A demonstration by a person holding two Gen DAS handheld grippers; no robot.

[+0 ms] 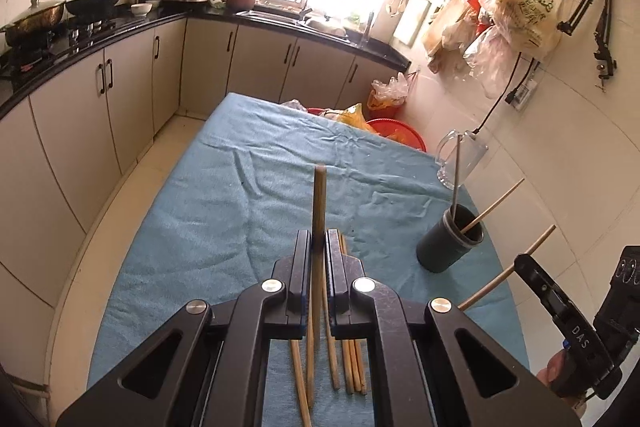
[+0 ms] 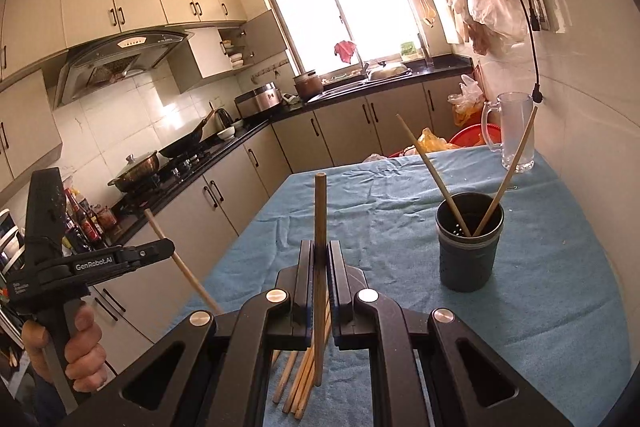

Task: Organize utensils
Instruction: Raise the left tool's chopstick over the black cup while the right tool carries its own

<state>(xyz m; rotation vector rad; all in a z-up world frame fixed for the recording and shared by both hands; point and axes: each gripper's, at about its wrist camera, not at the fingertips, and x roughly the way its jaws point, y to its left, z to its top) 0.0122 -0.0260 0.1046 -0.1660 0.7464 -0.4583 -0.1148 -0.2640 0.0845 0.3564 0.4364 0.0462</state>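
My left gripper [image 1: 319, 241] is shut on a wooden chopstick [image 1: 319, 199] that stands upright above several loose chopsticks [image 1: 348, 367] on the blue cloth. My right gripper [image 2: 319, 251] is shut on another chopstick [image 2: 319, 211], also upright over the loose chopsticks [image 2: 300, 383]. A dark cylindrical holder [image 1: 452, 241] stands at the right with chopsticks in it; the right wrist view shows the holder [image 2: 469, 251] with two chopsticks leaning apart. Each gripper shows in the other's view: the right gripper [image 1: 524, 263] holding its chopstick, the left gripper [image 2: 164, 247] likewise.
A clear glass mug [image 2: 514, 131] stands at the table's far right by the wall; it also shows in the left wrist view [image 1: 460, 159]. The blue cloth [image 1: 240, 195] covers the table. A red basin [image 1: 396, 131] and bags sit beyond. Kitchen counters run left.
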